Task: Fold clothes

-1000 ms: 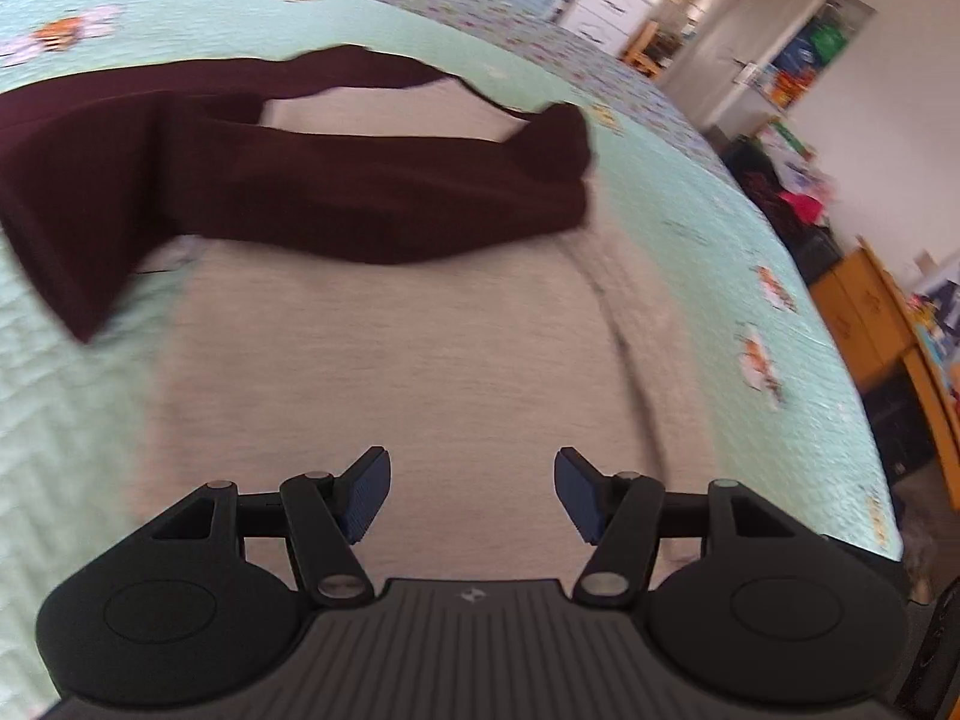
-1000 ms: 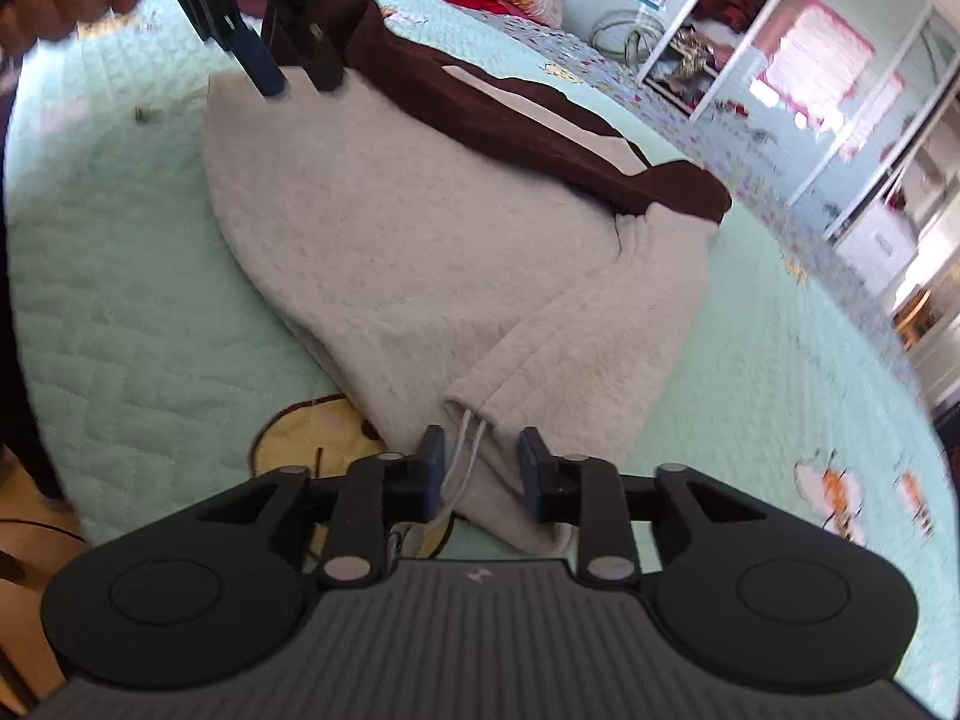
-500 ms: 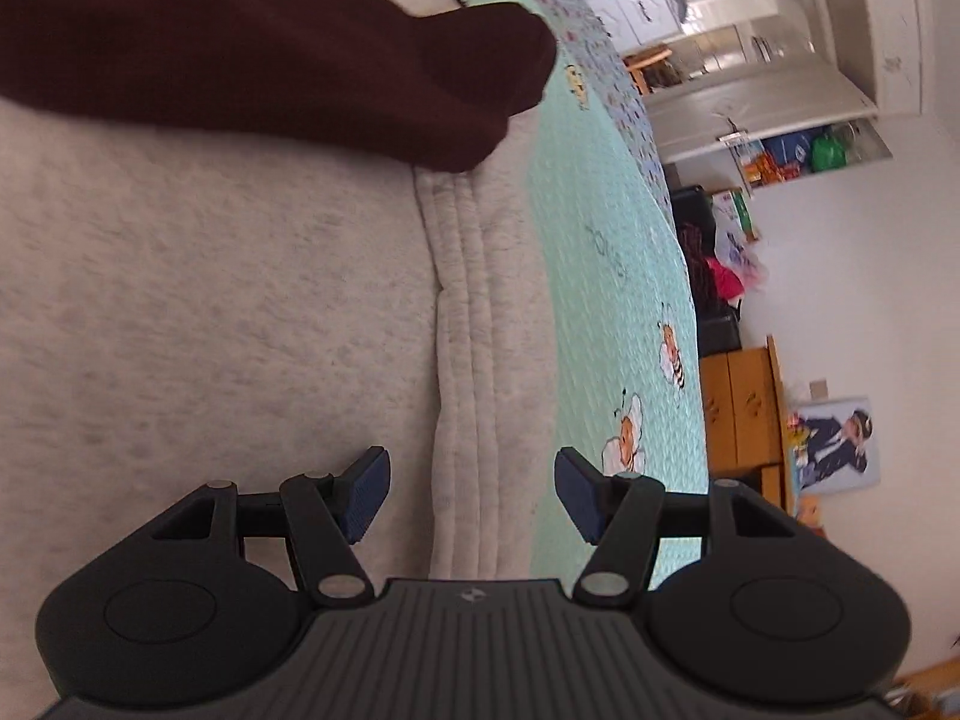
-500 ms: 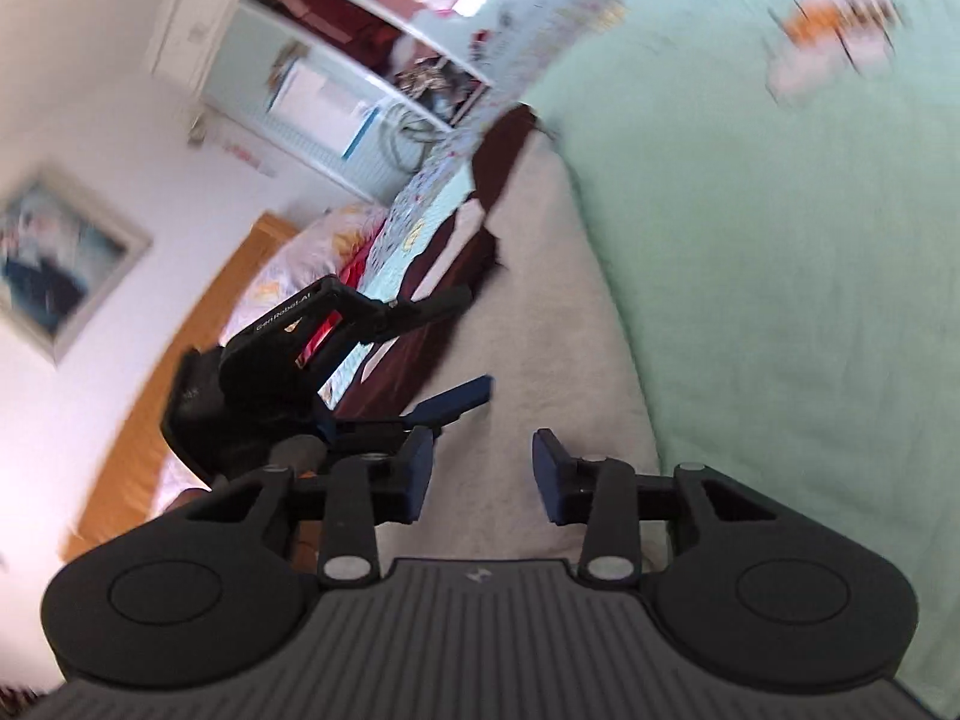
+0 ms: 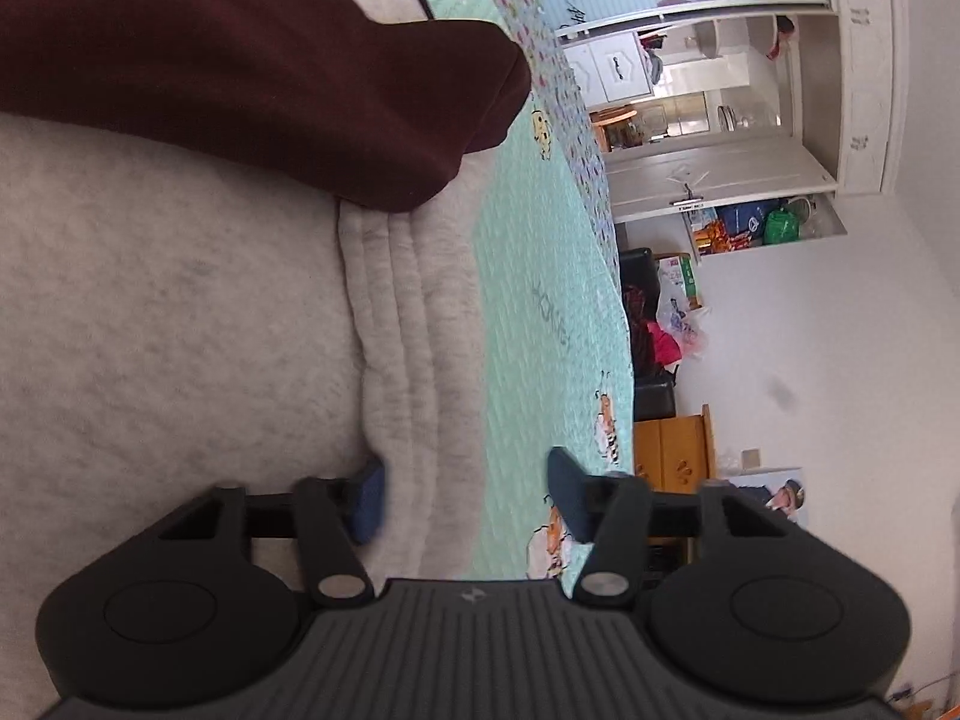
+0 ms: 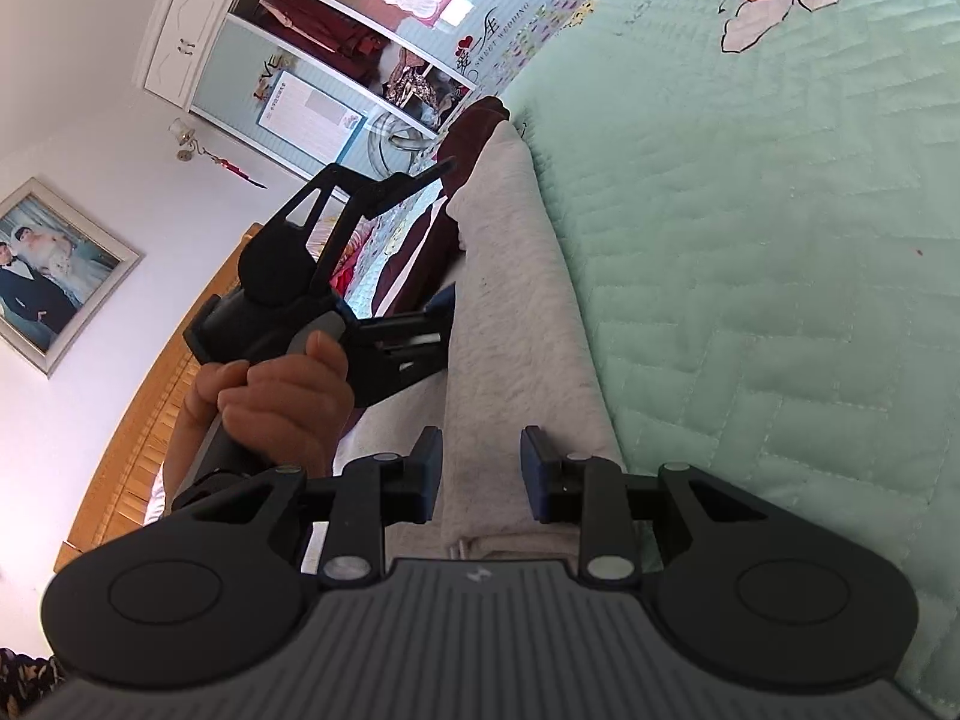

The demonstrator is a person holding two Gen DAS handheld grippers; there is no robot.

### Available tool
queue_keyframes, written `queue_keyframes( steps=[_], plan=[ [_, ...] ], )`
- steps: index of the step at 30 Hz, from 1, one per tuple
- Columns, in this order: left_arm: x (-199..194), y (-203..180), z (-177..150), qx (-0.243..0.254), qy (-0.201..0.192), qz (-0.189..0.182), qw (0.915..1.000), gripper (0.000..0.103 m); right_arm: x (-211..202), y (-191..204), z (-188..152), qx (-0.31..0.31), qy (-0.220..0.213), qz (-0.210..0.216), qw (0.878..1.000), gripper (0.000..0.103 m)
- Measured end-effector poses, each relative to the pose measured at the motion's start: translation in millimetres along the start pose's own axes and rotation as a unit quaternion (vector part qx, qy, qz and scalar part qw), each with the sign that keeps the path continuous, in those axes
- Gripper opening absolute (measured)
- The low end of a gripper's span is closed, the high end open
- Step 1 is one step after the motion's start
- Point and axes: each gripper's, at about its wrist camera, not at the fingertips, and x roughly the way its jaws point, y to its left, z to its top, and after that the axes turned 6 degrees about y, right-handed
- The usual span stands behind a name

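Note:
A grey garment (image 5: 180,330) lies flat on the mint bedspread (image 5: 540,330), with a dark maroon garment (image 5: 240,60) draped over its far part. My left gripper (image 5: 465,498) is low at the grey garment's ribbed band. Its jaws are closing; the band lies between them, one pad against it and the other over the bedspread. In the right wrist view the grey garment (image 6: 516,330) runs away from me. My right gripper (image 6: 483,474) straddles its near end, jaws closing and the pads not visibly pressing. A hand (image 6: 282,402) holds the left gripper (image 6: 445,234) further along the same edge.
A wooden cabinet (image 5: 672,444) and a heap of bags (image 5: 660,324) stand past the bed's edge. In the right wrist view the bedspread (image 6: 750,240) spreads to the right. A wooden headboard (image 6: 150,390) and a framed picture (image 6: 54,270) are at the left.
Both grippers have rolled over and dropped to the grey garment's edge. The left one has come in against the ribbed band. The right jaws have narrowed around the garment's end.

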Motion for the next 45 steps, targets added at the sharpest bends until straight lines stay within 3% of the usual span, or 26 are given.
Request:
queue_keyframes(
  steps=[1,6,8,12,16,22,26,31,35,39,41,44,45],
  plan=[
    [-3,-5,-2,0.017,-0.005,0.008,0.9998,0.023,0,1,0,-0.006,0.001,-0.003,1.000,0.032],
    [-23,-24,-13,0.094,-0.046,0.074,0.9918,0.019,0,5,4,-0.026,0.006,-0.021,0.999,0.032],
    [-16,-20,-10,0.126,-0.042,0.138,0.9816,0.019,1,7,5,-0.033,0.009,-0.027,0.999,0.033],
    [-9,-15,-7,0.128,-0.035,0.137,0.9817,0.017,0,11,8,-0.044,0.020,-0.035,0.998,0.036],
    [-5,-21,-3,0.157,-0.028,0.149,0.9759,0.014,2,16,8,-0.038,0.023,-0.027,0.999,0.051],
    [0,-21,4,0.189,-0.015,0.172,0.9667,0.012,5,25,5,-0.060,0.034,-0.025,0.997,0.056],
    [-12,-20,4,0.190,-0.007,0.164,0.9680,0.016,-2,27,9,-0.071,0.047,-0.016,0.996,0.056],
    [-51,-37,2,0.255,-0.021,0.143,0.9562,0.031,-19,21,33,-0.053,0.000,0.014,0.999,0.056],
    [-64,-49,31,0.286,-0.058,0.133,0.9473,0.035,0,26,70,-0.074,-0.032,-0.003,0.997,0.056],
    [-33,-56,86,0.322,-0.062,0.131,0.9356,0.037,52,22,106,-0.090,-0.039,-0.004,0.995,0.056],
    [-13,-58,113,0.347,-0.058,0.134,0.9267,0.041,78,12,121,-0.080,-0.045,0.018,0.996,0.056],
    [11,-58,147,0.382,-0.051,0.146,0.9111,0.057,111,-11,132,-0.049,-0.039,0.065,0.996,0.058],
    [17,-59,156,0.391,-0.050,0.158,0.9055,0.057,118,-20,132,-0.034,-0.032,0.078,0.996,0.058]
  ],
)
